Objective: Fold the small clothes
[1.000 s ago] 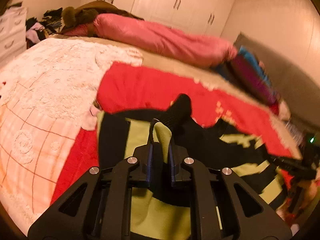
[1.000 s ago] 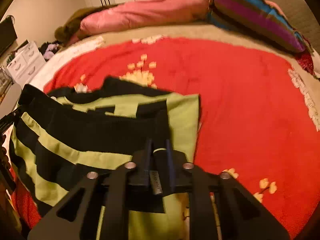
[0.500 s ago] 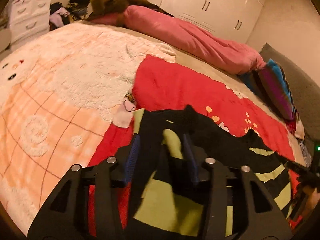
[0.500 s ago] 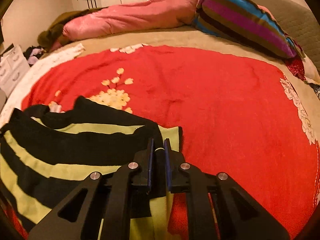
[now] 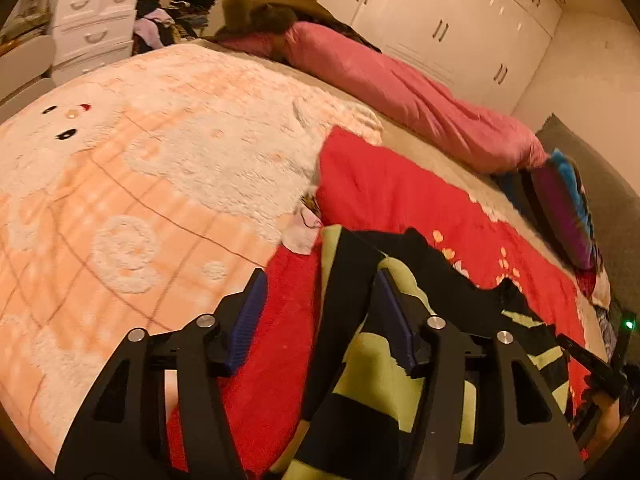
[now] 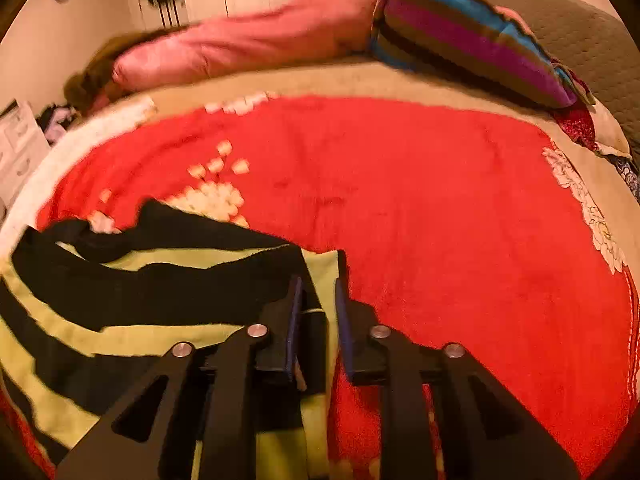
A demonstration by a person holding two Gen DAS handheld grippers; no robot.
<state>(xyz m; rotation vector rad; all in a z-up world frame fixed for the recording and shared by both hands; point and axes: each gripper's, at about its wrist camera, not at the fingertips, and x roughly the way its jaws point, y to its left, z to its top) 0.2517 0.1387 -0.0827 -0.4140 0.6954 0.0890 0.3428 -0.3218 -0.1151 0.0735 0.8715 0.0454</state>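
I read this as the letting-go step of a fold. The striped top (image 5: 360, 364) lies on the red blanket (image 5: 384, 184), near its left edge. My left hand-held gripper (image 5: 320, 316) is opening, pads clear of the cloth between them. My right hand-held gripper (image 6: 317, 312) is opening too, the top's right edge loose between its pads. Next, I judge, both must back off without dragging fabric.
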